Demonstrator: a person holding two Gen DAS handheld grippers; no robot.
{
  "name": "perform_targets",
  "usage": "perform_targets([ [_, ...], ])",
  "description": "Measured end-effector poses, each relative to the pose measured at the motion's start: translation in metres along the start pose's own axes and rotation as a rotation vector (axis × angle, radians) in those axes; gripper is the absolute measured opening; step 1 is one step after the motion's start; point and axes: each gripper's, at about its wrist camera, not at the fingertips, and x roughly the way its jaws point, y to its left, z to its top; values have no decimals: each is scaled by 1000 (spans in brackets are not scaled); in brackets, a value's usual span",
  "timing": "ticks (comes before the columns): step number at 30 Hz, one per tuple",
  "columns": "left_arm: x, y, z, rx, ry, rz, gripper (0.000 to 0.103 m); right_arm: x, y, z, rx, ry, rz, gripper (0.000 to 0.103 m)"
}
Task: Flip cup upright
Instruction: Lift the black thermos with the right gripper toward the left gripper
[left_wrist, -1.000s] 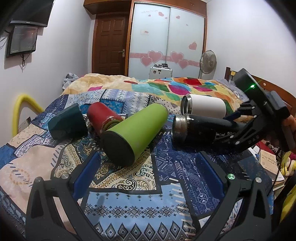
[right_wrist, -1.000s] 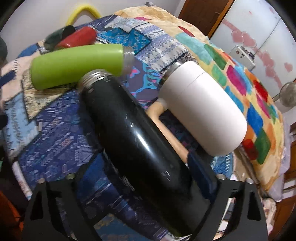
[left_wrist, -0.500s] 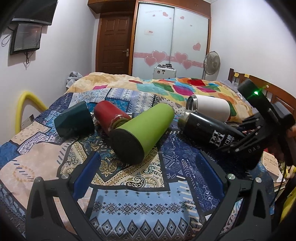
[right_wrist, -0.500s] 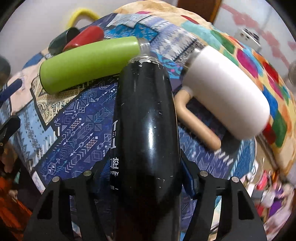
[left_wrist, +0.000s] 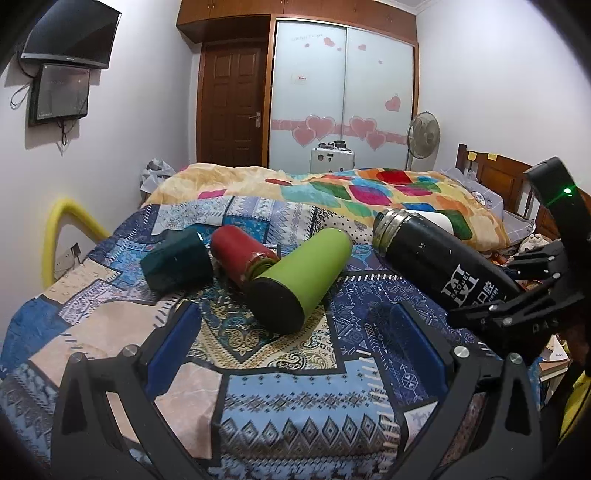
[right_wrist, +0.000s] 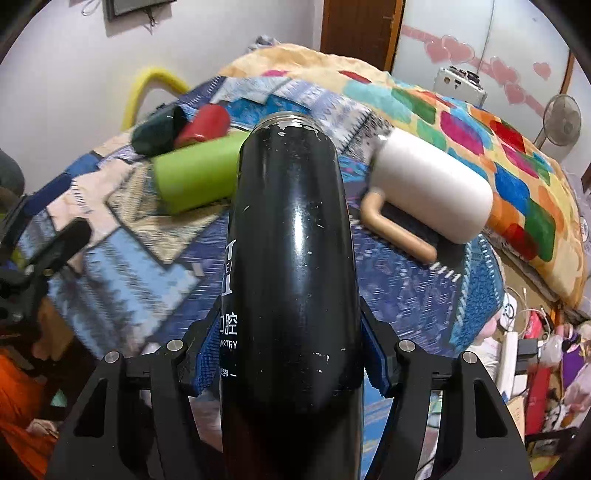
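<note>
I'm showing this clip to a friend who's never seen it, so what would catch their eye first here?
Most likely the black flask, clamped between the right gripper's blue pads and lifted at a slant, its steel mouth pointing away from the gripper. Behind it, a lime green bottle, a red bottle and a dark green cup lie on their sides on the patterned bedspread. The left gripper is open and holds nothing.

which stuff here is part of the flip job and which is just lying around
In the job:
black flask, tilted, mouth up
right gripper, clamped on the flask
bedspread

Lying about:
green flask
red flask
dark green cup
white mug
left gripper, open, holding nothing
</note>
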Motion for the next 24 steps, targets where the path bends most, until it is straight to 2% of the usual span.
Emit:
perform_targets([
  [5, -14, 8, -5, -2, -5, 2, 103, 4, 28, -11, 6, 23, 42, 61],
  [14, -16, 22, -22, -12, 38, -23, 103, 26, 58, -14, -10, 107, 15, 61],
  [24, -3, 30, -33, -27, 78, -32, 103, 37, 66, -8, -34, 197, 8, 61],
])
